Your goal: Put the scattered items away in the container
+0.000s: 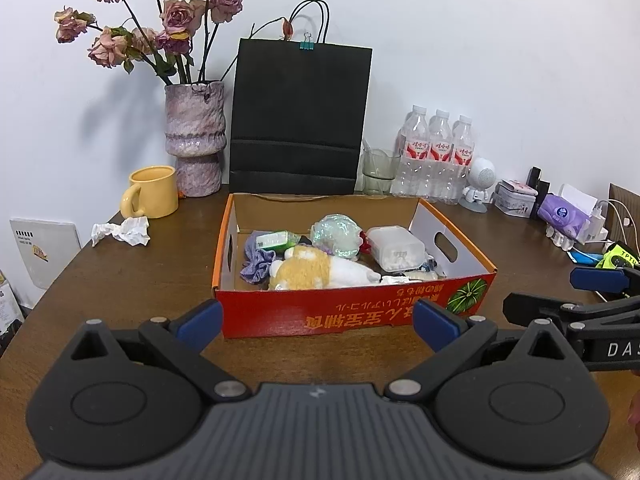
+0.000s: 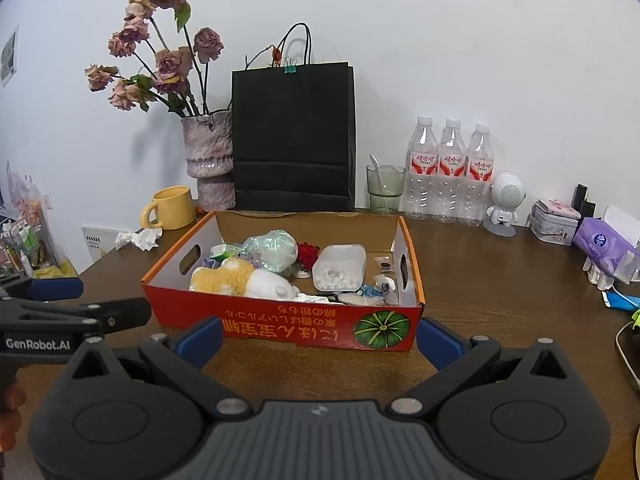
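Note:
An orange-red cardboard box (image 1: 360, 304) (image 2: 280, 324) with a pumpkin print sits mid-table. Inside lie a yellow-and-white plush toy (image 1: 316, 270) (image 2: 240, 276), a white plastic container (image 1: 396, 248) (image 2: 340, 266), an iridescent bag (image 1: 336, 234) (image 2: 274, 250), a purple cloth (image 1: 258, 264) and a green packet (image 1: 278, 239). A crumpled white tissue (image 1: 122, 232) (image 2: 140, 238) lies on the table left of the box. My left gripper (image 1: 318, 324) (image 2: 88, 302) is open and empty just before the box's front wall. My right gripper (image 2: 320, 340) (image 1: 560, 294) is beside it, also open and empty.
Along the wall stand a yellow mug (image 1: 154, 192), a vase of dried roses (image 1: 196, 140), a black paper bag (image 1: 300, 120), a glass (image 2: 386, 188), three water bottles (image 2: 452, 172), a white robot figurine (image 2: 504, 204), a tin (image 2: 554, 222) and a purple tissue pack (image 2: 600, 248). Cables lie at the far right.

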The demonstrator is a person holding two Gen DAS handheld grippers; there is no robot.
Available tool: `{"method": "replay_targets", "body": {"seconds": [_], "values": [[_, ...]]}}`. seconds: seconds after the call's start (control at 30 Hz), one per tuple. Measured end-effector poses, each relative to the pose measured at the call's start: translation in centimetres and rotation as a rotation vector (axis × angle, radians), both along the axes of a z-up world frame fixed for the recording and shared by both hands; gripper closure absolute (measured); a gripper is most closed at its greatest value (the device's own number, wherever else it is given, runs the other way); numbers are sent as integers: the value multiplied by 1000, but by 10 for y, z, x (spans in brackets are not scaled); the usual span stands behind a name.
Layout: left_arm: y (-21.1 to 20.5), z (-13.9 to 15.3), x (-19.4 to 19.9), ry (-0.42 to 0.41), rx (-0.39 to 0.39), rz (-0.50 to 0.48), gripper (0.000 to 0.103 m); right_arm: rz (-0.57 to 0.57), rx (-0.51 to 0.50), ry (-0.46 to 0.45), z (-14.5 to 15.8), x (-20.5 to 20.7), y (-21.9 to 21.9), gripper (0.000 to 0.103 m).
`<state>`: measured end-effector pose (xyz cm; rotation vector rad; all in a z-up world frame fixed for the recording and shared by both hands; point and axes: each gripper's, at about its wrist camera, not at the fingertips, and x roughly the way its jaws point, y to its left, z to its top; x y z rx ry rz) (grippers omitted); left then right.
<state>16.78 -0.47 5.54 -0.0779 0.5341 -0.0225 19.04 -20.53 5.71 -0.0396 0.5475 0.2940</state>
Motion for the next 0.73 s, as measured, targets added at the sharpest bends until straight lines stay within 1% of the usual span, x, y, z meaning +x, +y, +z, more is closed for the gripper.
{"method": "replay_targets", "body": {"seconds": [0.33, 0.57, 0.67, 0.73], "values": [[0, -2, -3, 11, -5, -9, 0, -3, 1, 13, -3, -2, -2, 0], [-3, -4, -4, 13, 28, 10, 0, -2, 1, 14, -4, -3, -2, 0], [-1, -7, -5, 13, 15, 15, 0, 1, 1, 15, -5, -4, -1, 0], [0, -8, -4, 27, 3, 26, 0, 2, 1, 18, -6, -4, -1, 0]]}}
